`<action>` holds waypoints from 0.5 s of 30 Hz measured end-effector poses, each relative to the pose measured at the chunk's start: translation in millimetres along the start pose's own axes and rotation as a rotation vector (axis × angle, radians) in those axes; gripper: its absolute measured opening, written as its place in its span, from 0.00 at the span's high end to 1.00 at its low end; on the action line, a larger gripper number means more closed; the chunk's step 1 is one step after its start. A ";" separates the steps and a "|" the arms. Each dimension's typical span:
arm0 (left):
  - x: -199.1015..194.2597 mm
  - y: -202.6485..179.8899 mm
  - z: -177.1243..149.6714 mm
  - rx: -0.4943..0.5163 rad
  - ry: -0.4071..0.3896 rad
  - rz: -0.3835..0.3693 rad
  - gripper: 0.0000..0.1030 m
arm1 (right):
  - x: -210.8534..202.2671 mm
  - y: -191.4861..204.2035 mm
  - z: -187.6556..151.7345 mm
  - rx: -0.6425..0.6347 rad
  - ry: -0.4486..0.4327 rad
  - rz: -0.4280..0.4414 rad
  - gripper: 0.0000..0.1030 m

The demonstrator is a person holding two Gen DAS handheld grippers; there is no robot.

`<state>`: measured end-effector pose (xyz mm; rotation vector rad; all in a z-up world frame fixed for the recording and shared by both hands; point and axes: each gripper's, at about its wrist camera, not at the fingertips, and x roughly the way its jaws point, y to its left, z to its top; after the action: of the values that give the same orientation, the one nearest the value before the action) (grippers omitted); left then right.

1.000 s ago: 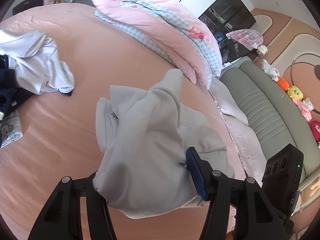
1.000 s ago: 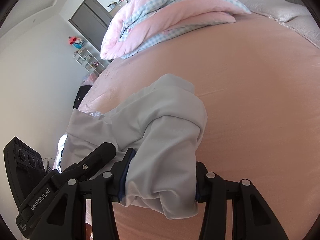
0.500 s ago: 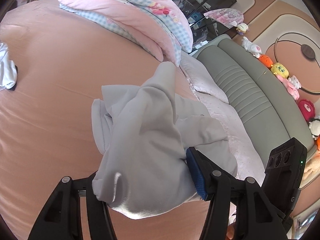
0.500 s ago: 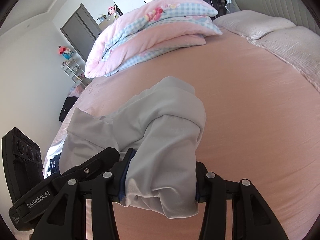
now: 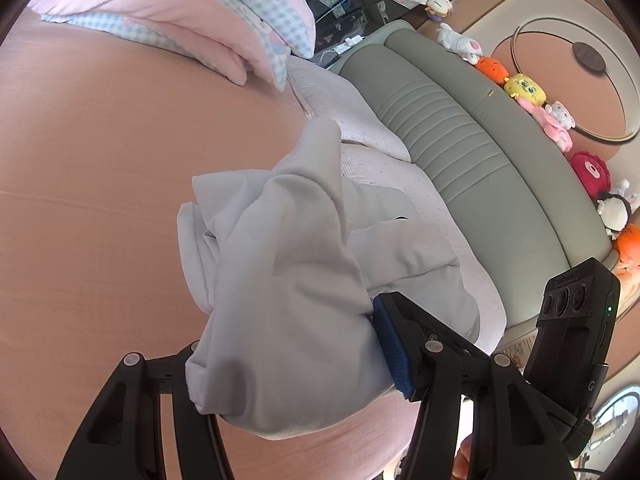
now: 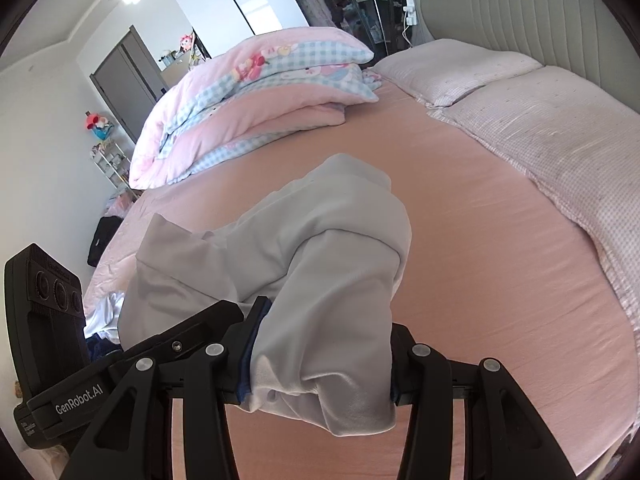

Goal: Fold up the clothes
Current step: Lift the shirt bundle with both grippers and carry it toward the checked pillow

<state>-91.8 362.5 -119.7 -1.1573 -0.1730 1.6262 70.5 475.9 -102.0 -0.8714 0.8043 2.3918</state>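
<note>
A folded pale grey garment (image 5: 288, 272) hangs above the pink bed sheet (image 5: 88, 168), carried between both grippers. My left gripper (image 5: 288, 360) is shut on one thick end of it, the cloth bulging between the blue pads. In the right wrist view the same grey garment (image 6: 332, 280) fills my right gripper (image 6: 320, 360), which is shut on its other end. The other gripper's black body (image 6: 48, 332) shows at the left edge of that view. The fingertips are mostly buried in fabric.
A folded pink and blue checked quilt (image 6: 256, 100) lies at the far side of the bed. Two pale pillows (image 6: 560, 140) rest against the grey padded headboard (image 5: 472, 160). Plush toys (image 5: 524, 88) line a ledge behind. More clothes (image 6: 104, 320) lie at the left.
Both grippers have carried the garment across the bed toward the pillows and headboard, rising a little. The pile of white and dark clothes has left the left wrist view. Both grips are unchanged.
</note>
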 end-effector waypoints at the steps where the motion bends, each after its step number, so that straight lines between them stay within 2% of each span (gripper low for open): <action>1: 5.0 -6.1 -1.3 0.000 0.003 -0.003 0.47 | -3.5 -7.0 1.9 0.000 -0.001 -0.008 0.54; 8: 40.7 -43.1 -12.9 -0.006 0.058 -0.028 0.47 | -26.3 -53.1 11.3 -0.012 0.005 -0.064 0.54; 12: 64.8 -51.8 -22.1 -0.053 0.136 -0.045 0.47 | -31.6 -75.9 12.4 -0.045 0.033 -0.103 0.54; 15: 75.4 -61.5 -29.4 -0.075 0.128 -0.034 0.47 | -31.1 -95.0 13.8 -0.034 0.049 -0.102 0.54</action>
<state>-24.8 436.0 -140.7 -1.3052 -0.1710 1.5212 142.6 546.5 -106.3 -0.9641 0.7212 2.3096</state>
